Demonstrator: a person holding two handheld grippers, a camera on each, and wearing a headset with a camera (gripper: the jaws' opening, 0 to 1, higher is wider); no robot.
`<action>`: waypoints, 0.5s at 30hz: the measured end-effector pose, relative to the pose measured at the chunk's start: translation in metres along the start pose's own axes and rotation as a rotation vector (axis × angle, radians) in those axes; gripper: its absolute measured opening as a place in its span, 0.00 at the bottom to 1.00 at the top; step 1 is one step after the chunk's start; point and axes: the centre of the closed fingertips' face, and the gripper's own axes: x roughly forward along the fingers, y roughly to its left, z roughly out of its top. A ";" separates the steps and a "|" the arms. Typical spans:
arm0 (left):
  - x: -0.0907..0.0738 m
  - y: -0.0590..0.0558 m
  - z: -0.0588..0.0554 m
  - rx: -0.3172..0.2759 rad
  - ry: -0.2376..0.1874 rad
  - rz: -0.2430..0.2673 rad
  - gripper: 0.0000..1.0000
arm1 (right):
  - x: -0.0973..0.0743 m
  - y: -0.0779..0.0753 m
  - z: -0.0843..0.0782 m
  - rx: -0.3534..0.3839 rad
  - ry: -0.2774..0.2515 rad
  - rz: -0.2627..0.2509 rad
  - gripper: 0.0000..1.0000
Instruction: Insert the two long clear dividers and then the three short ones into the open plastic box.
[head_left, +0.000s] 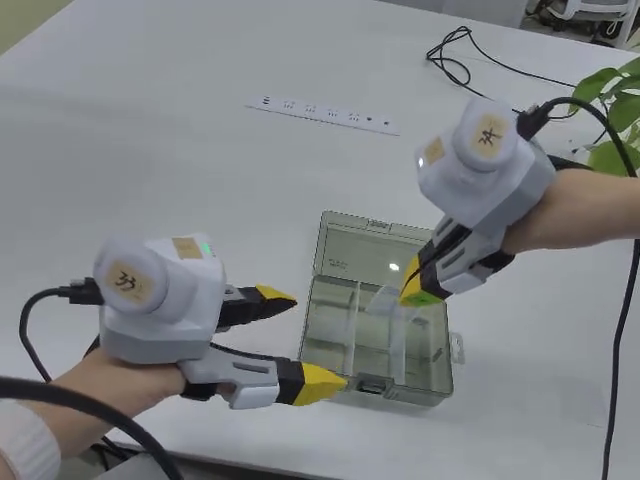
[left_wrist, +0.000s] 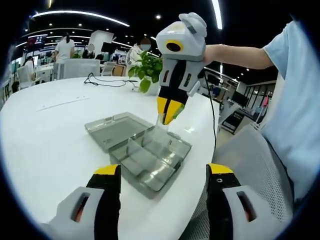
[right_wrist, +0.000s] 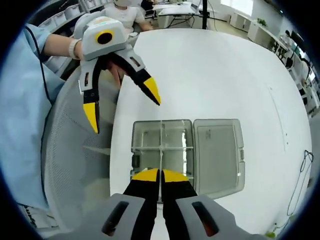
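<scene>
**Right gripper holds a clear divider over the open box**

We see a clear plastic box (head_left: 420, 388) lying open on a white table (head_left: 150, 200). Its lid (head_left: 365, 248) is folded flat behind the base.

The right gripper (head_left: 413, 291) points down over the base. Its jaws are pinched almost together on a clear divider (right_wrist: 161, 131). In the right gripper view this sheet shows edge-on, as a thin line running straight ahead from between the yellow tips and across the middle of the base. In the head view it reaches down from the tips into the base. We cannot tell whether it sits in a slot.

Inside the base a standing divider (right_wrist: 175, 148) is upright. It runs crosswise just ahead of the right jaws, from the latch wall toward the hinge side. The walls are all clear and overlap, so we cannot tell how many other dividers are in place.

The left gripper (head_left: 311, 338) lies level, with its tips just beside the front left corner of the base. Its jaws are spread wide and hold nothing. In the left gripper view the box lies ahead of the two jaws and between them. The right gripper stands upright over the far side of the box.
</scene>
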 end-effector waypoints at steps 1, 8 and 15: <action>0.000 0.001 -0.001 0.002 0.002 0.009 0.74 | 0.001 0.000 -0.001 0.000 0.002 0.003 0.02; -0.004 0.008 -0.001 -0.006 -0.002 0.051 0.88 | 0.007 -0.002 -0.004 0.009 0.000 0.003 0.02; -0.006 0.008 -0.003 -0.013 0.000 0.055 0.87 | 0.011 0.001 -0.002 0.024 -0.015 0.009 0.02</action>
